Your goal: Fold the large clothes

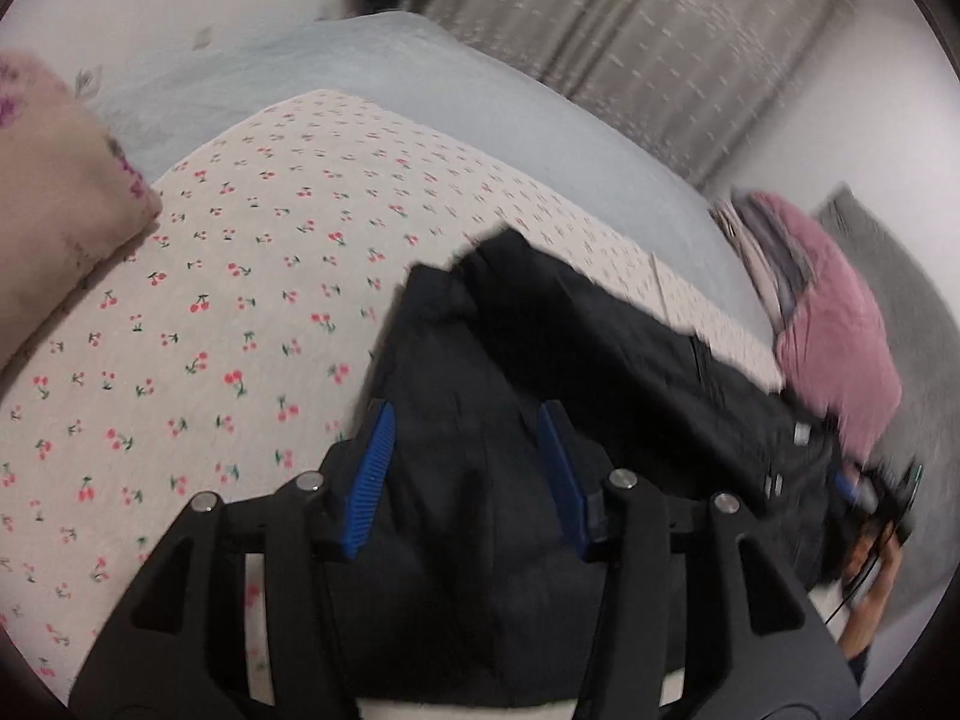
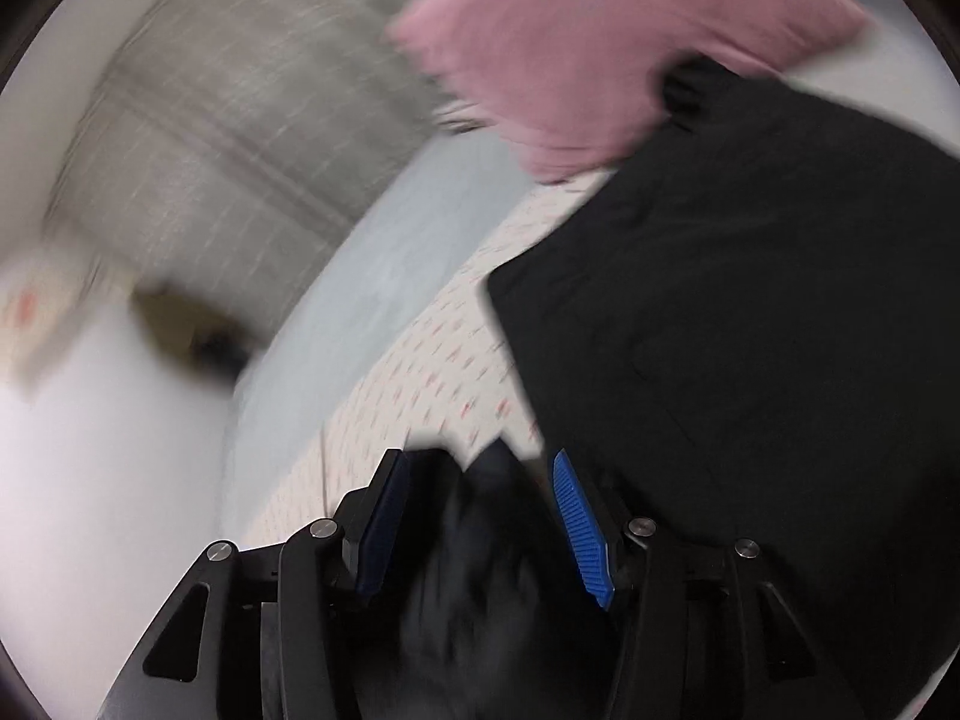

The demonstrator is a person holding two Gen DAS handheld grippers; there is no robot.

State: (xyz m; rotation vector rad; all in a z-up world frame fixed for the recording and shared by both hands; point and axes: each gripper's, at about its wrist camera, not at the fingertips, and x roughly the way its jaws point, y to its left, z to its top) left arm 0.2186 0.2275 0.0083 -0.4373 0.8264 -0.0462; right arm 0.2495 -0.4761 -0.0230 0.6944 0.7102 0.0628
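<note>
Two grippers, left gripper (image 1: 468, 468) and right gripper (image 2: 480, 516), both parted, clamping nothing (dark cloth lies loose between each). Black garment (image 1: 600, 348): on the cherry-print bed (image 1: 240, 276), directly beneath both, long axis running toward the pink cloth (image 1: 834, 330).

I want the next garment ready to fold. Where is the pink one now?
In the left wrist view the pink garment sits at the right, on the bed's far corner beside the black garment; the right wrist view shows it top centre.
</note>
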